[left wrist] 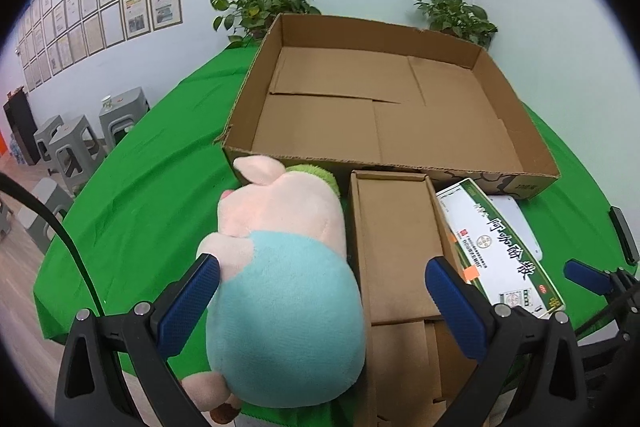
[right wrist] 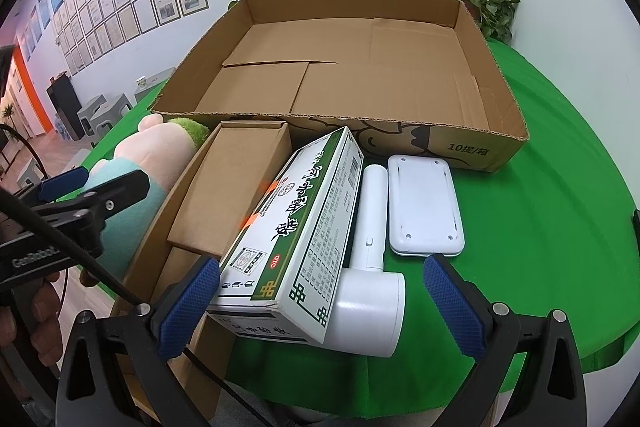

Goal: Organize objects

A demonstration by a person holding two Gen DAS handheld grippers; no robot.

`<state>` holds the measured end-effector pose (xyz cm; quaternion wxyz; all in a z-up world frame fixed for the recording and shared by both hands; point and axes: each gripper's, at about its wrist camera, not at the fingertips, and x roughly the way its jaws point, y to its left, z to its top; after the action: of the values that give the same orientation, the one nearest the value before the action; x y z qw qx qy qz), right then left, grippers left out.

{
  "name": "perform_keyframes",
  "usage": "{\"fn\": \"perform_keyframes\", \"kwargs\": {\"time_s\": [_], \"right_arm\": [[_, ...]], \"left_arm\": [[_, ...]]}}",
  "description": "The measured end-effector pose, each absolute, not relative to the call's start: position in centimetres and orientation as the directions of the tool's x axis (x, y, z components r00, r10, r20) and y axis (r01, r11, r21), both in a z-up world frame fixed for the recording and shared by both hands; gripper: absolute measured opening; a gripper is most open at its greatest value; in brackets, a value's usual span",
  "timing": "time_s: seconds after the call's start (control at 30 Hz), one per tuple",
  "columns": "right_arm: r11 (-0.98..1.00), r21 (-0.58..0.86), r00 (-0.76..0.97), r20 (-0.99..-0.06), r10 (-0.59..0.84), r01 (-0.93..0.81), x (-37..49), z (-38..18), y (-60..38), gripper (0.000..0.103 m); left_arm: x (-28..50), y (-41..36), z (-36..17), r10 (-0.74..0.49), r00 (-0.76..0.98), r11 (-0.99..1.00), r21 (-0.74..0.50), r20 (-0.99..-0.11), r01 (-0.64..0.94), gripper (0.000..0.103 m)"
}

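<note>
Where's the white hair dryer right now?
In the right wrist view, the white hair dryer lies on the green tablecloth, between the green-and-white medicine box and the flat white device.

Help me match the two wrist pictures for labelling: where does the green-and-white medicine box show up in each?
Left wrist view: the medicine box sits at the right, beside the small brown carton.
Right wrist view: it lies centre-low, tilted against that carton, over the white handheld device.
Shared landmark: the large open cardboard tray behind it.
</note>
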<state>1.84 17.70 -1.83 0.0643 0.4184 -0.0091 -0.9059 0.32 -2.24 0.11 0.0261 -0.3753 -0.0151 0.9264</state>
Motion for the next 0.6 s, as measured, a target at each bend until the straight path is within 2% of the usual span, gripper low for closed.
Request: {"fn": "perform_keyframes", "kwargs": {"time_s": [0.23,0.37,0.5,0.6], "right_arm": [[-0.987,0.003,-0.668,-0.736,-0.11,0.16,1.3,-0.6,16.5,0.102],[-0.953,-0.091,-0.721,-0.675,-0.154,0.288,1.6,1.2,14.6,0.102],[-0.832,-0.227,-0.752,-0.589,-0.296,0.506,3.6,3.1,11.9,0.102],[-0.697,-0.269,-0.692,-0.573,-0.439,0.665,4.9,4.0,10.2,0.102]], "left_arm": [[0.7,-4.8,0.9,0.117,-0.727,-0.993,-0.096,-0.676,-0.07,0.102],[0.7,-7.0,0.1,0.133,-0.714,-0.989,-0.143,-0.688,-0.046,0.102],[0.3,-8.7,-2.2,0.193,-0.654,-0.974,-0.221,-0.732,-0.04,0.103],[0.3,-9.3,-3.2,0.29,-0.635,-0.943,-0.326,-0.716,-0.064,0.102]]}}
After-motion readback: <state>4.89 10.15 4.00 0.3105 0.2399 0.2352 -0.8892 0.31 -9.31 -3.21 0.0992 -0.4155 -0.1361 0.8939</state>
